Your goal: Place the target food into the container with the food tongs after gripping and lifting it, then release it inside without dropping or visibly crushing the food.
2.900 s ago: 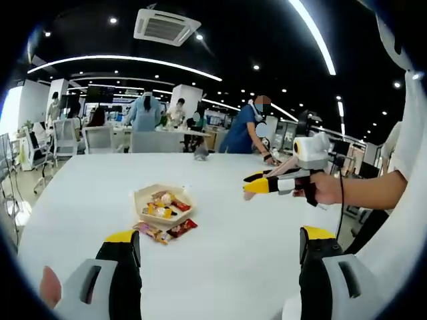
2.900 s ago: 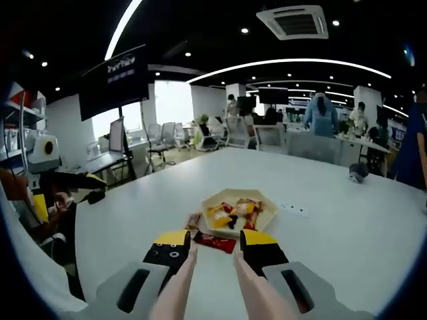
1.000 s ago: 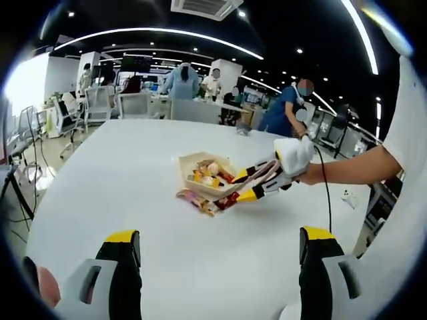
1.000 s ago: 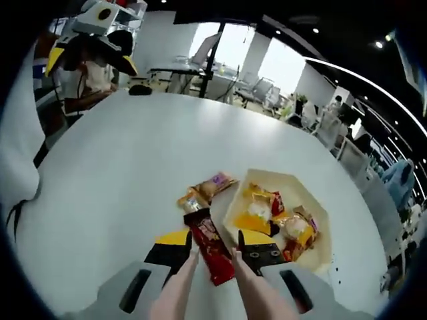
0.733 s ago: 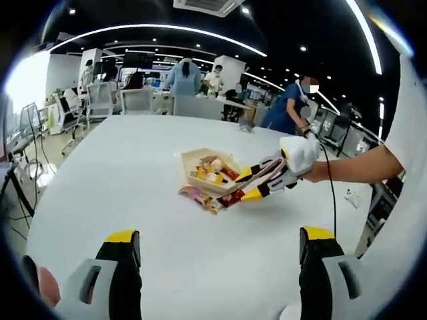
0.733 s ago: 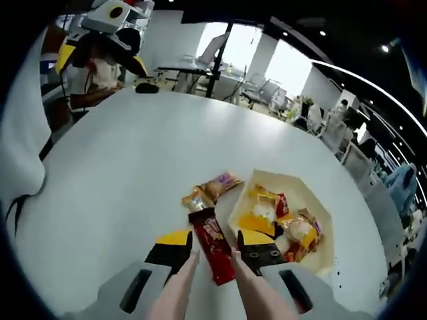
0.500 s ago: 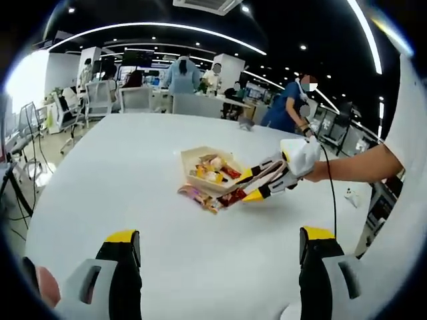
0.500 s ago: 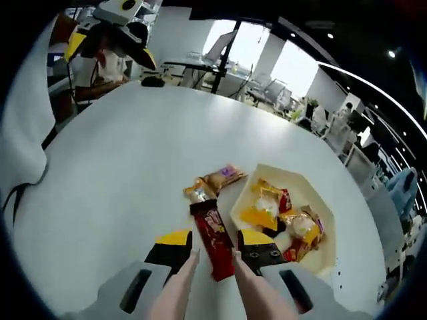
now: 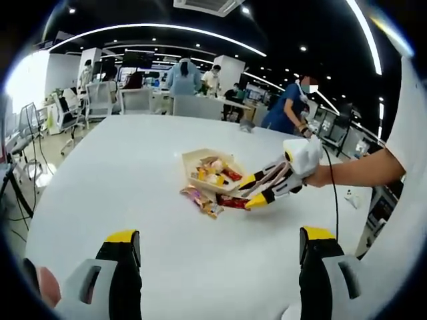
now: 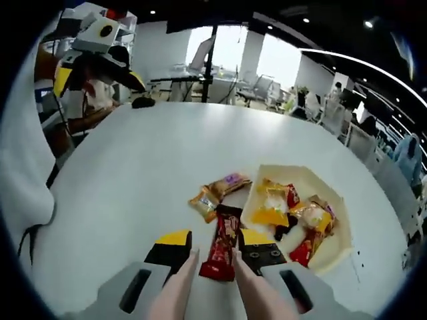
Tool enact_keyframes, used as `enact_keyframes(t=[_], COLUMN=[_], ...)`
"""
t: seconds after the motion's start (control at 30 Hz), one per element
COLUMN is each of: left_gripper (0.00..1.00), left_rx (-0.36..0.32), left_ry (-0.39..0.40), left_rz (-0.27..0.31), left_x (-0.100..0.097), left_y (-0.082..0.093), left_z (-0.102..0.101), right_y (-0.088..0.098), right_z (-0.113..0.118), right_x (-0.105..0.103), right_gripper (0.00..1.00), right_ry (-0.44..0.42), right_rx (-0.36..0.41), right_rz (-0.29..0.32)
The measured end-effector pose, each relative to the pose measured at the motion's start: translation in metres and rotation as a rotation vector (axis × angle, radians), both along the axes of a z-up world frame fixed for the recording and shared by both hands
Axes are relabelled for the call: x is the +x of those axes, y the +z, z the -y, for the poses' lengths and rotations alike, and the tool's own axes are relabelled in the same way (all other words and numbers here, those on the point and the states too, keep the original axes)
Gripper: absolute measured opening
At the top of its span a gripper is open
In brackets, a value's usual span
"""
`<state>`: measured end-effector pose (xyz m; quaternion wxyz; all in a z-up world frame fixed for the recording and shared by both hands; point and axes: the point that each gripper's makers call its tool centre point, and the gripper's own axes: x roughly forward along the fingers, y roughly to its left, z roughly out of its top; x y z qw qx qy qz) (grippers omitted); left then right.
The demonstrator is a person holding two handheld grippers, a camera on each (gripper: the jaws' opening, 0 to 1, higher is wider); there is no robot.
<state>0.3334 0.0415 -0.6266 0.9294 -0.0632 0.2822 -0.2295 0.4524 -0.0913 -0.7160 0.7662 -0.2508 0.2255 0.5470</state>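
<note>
A red snack bar (image 10: 223, 243) is seen in the right gripper view lying lengthwise between the jaws of the right gripper (image 10: 215, 245), its long axis running roughly along the jaws, the far end tipped slightly right, toward the container (image 10: 328, 207). Its near end lies between the pink tong blades (image 10: 179, 285) that run out from under the jaws. In the left gripper view the same bar (image 9: 233, 201) is seen at the tips of the right gripper (image 9: 252, 193), just beside the container's (image 9: 193, 157) near edge, on the white worktop (image 9: 120, 173).

Against the frame half a second back, the bar is swung: its far end, then leaning left toward the loose packets, is now turned toward the container. The whole scene is also shifted, so the camera has been moved.

The right jaws are set narrow, about the bar's width apart, flanking it; whether the bar is actually pinched or lifted off the worktop cannot be told.

Two loose packets, an orange one (image 10: 204, 203) and a brown one (image 10: 228, 183), are lying just beyond the bar, outside the container. Several wrapped snacks (image 10: 293, 217) are piled inside it.

The left gripper (image 9: 217, 250) is held well apart from the food, jaws spread wide and holding nothing. It is noted in the right gripper view at far left (image 10: 90, 70).
</note>
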Motion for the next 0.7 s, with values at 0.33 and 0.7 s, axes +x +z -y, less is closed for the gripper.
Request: enact_keyframes(t=[0.33, 0.7], left_gripper=[0.99, 0.99], left_rx=[0.002, 0.007], left_ry=[0.009, 0.010], left_rz=[0.000, -0.008], left_x=[-0.002, -0.001], left_y=[0.001, 0.000], left_z=[-0.006, -0.009], right_y=[-0.009, -0.019], right_z=[-0.001, -0.008], right_x=[0.008, 0.008], right_gripper=[0.27, 0.23], right_ry=[-0.068, -0.089], right_rx=[-0.003, -0.017], right_rz=[-0.027, -0.047])
